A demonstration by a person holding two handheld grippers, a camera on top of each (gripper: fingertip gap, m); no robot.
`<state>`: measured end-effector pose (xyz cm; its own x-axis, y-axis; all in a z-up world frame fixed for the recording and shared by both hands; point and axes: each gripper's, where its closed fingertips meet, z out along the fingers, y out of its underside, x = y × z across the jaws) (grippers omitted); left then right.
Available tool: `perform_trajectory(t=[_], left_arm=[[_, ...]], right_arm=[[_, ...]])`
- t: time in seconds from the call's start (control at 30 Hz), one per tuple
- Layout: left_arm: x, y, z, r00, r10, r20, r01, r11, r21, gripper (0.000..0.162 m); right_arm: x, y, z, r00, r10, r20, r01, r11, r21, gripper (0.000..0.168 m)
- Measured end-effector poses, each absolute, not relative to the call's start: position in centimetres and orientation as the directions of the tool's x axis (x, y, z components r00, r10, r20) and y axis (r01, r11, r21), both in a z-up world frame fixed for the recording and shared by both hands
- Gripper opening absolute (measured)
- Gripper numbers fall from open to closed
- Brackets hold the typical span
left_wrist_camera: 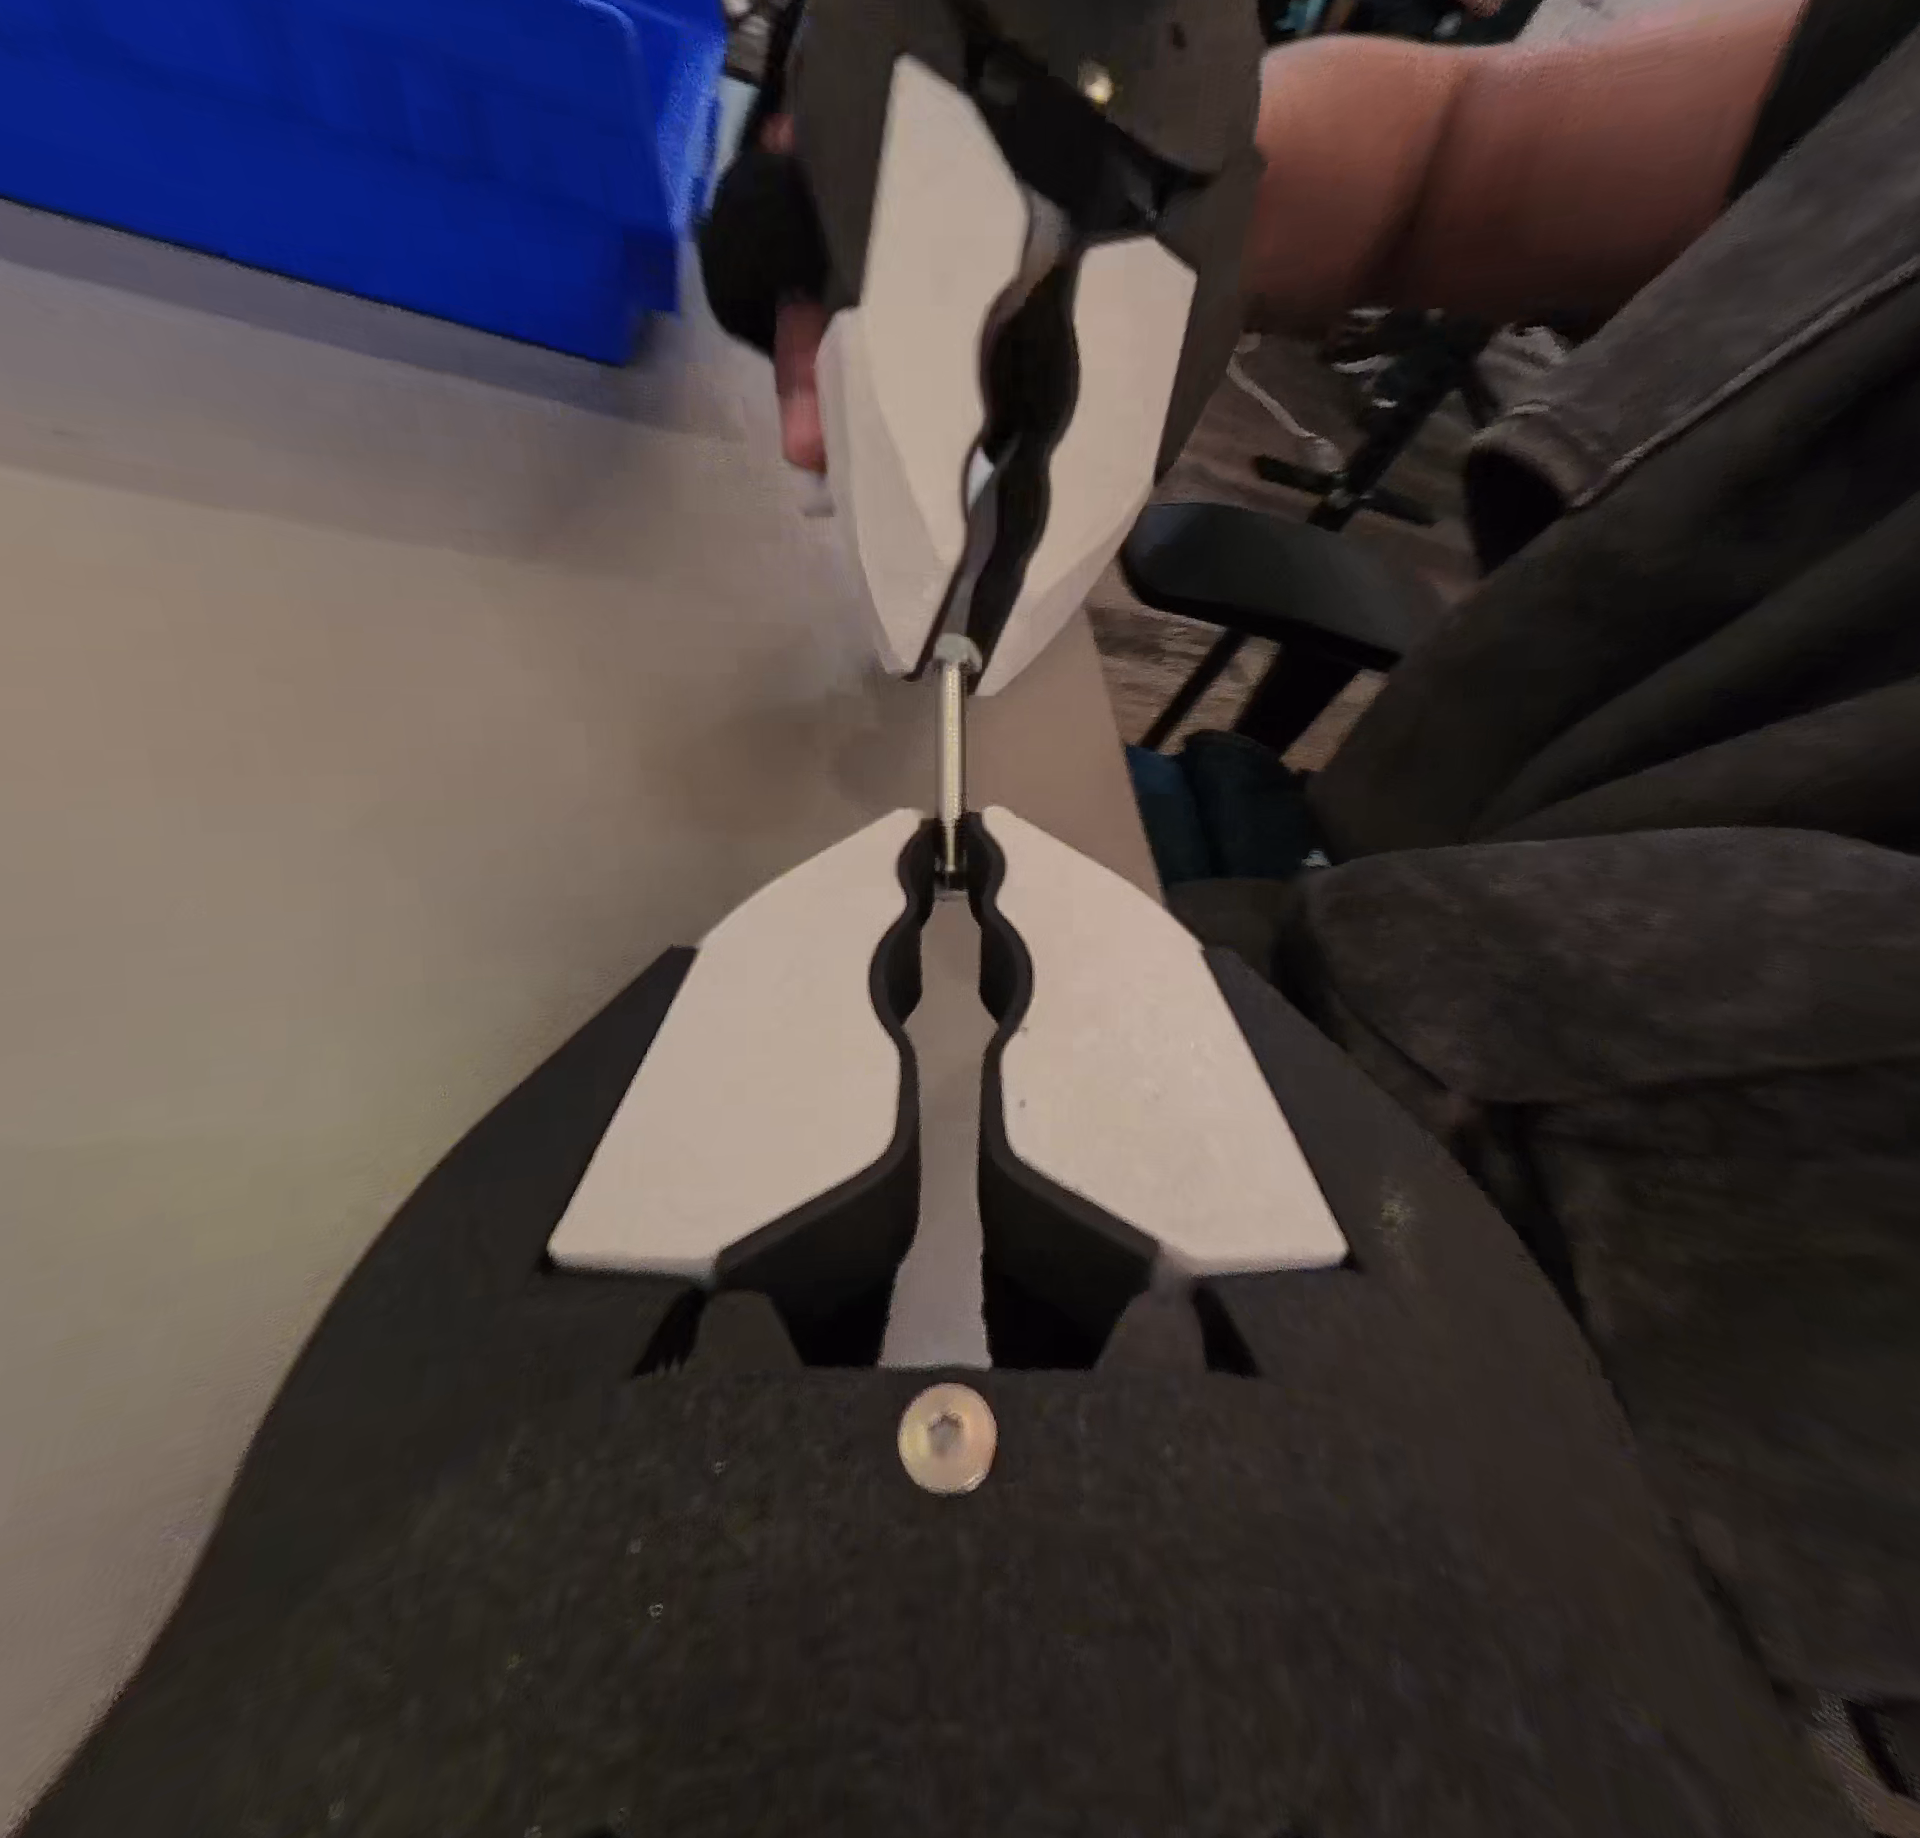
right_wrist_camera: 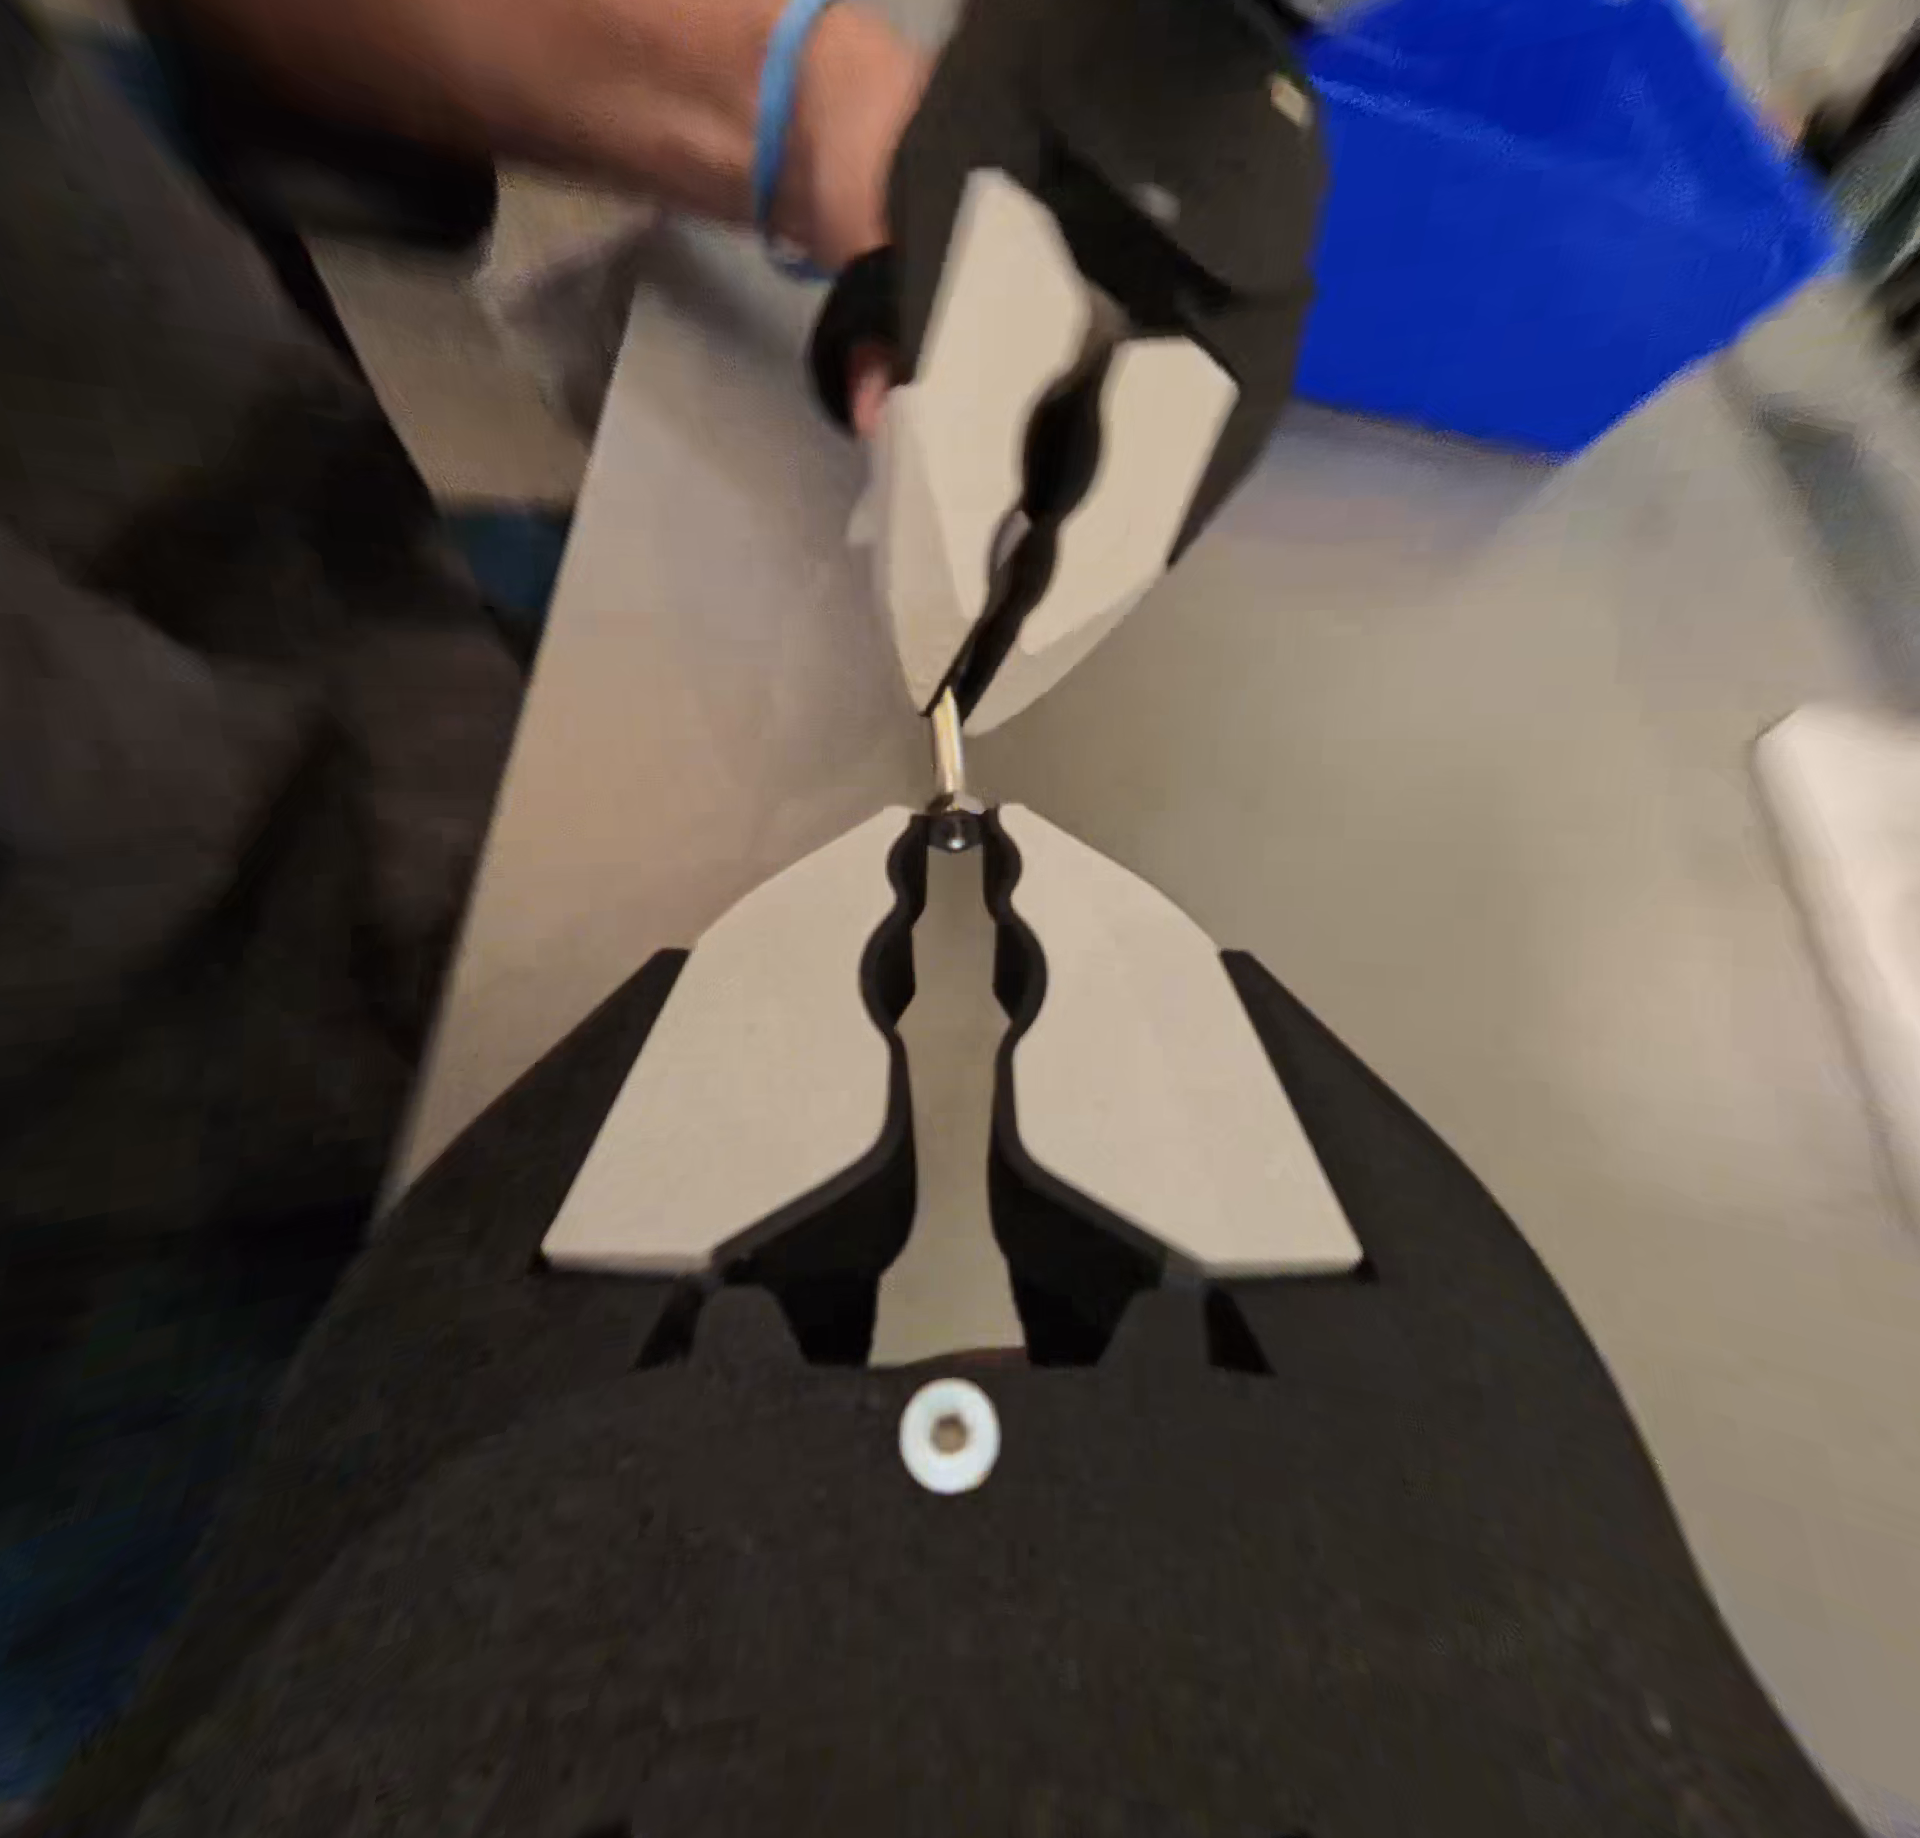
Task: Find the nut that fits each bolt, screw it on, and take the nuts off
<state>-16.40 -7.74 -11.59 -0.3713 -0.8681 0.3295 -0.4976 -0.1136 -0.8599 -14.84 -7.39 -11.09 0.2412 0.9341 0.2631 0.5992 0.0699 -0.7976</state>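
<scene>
bolt [left_wrist_camera: 951,749] bridges both grippers, axis tip-to-tip | left gripper [left_wrist_camera: 951,858] clenched on its threaded end | right gripper [right_wrist_camera: 954,832] clamps the head | nut unclear

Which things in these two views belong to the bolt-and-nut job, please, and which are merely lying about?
In use: bolt, held between left gripper and right gripper.

Lying about: blue bin, table, white object at the right edge, black chair.
</scene>
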Motion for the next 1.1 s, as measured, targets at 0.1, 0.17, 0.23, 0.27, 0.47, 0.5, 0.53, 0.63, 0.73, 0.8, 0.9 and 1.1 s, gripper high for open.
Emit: perform_trajectory(t=[0.1,0.17,0.23,0.27,0.47,0.5,0.53,0.63,0.73,0.8,0.9,1.1], left_arm=[[-16.8,-8.8,-11.7,-0.417,-0.815,0.403,-0.53,-0.142,-0.836,0.005],[-17.1,-9.3,-11.6,-0.438,-0.774,0.458,-0.548,-0.174,-0.818,0.005],[-17.3,-9.4,-11.2,-0.45,-0.738,0.503,-0.543,-0.221,-0.81,0.005],[-17.3,-9.4,-11.0,-0.456,-0.725,0.516,-0.539,-0.235,-0.808,0.005],[-17.7,-8.2,-10.3,-0.429,-0.641,0.636,-0.551,-0.372,-0.747,0.005],[-17.8,-7.8,-10.4,-0.422,-0.655,0.627,-0.542,-0.372,-0.753,0.005],[-17.9,-7.4,-10.3,-0.425,-0.671,0.608,-0.52,-0.369,-0.771,0.005],[-17.2,-5.2,-10.1,-0.317,-0.8,0.509,-0.449,-0.346,-0.824,0.005],[-16.6,-1.8,-10.3,-0.062,-0.948,0.312,-0.409,-0.261,-0.874,0.005],[-16.7,0.2,-10.2,0.107,-0.971,0.212,-0.405,-0.237,-0.883,0.005],[-16.7,0.3,-9.6,0.138,-0.973,0.185,-0.4,-0.226,-0.888,0.005],[-16.2,-0.8,-9.8,0.086,-0.973,0.216,-0.409,-0.232,-0.882,0.005]], right_arm=[[-15.1,-8.2,-11.0,-0.029,0.722,0.691,0.744,0.477,-0.468,0.01],[-15.4,-8.5,-10.8,-0.215,0.484,0.849,0.747,0.641,-0.176,0.01],[-15.5,-8.5,-10.2,-0.354,0.217,0.91,0.695,0.712,0.101,0.01],[-15.6,-8.5,-10.0,-0.397,0.117,0.91,0.663,0.722,0.196,0.01],[-14.3,-8.7,-9.7,-0.512,-0.161,0.844,0.542,0.701,0.463,0.091],[-13.8,-8.4,-9.9,-0.487,-0.071,0.87,0.596,0.702,0.391,0.01],[-13.3,-7.9,-9.8,-0.419,0.044,0.907,0.676,0.682,0.279,0.01],[-10.7,-5.8,-7.5,-0.011,0.355,0.935,0.853,0.492,-0.176,0.01],[-7.4,-4.2,-4.9,0.519,0.562,0.644,0.699,0.155,-0.698,0.01],[-6.1,-4.2,-4.6,0.704,0.647,0.293,0.442,-0.075,-0.894,0.01],[-4.3,-4.6,-3.1,0.781,0.617,-0.091,0.056,-0.215,-0.975,0.01],[11.1,-2.4,0.3,0.973,0.229,-0.011,0.057,-0.287,-0.956,0.01]])
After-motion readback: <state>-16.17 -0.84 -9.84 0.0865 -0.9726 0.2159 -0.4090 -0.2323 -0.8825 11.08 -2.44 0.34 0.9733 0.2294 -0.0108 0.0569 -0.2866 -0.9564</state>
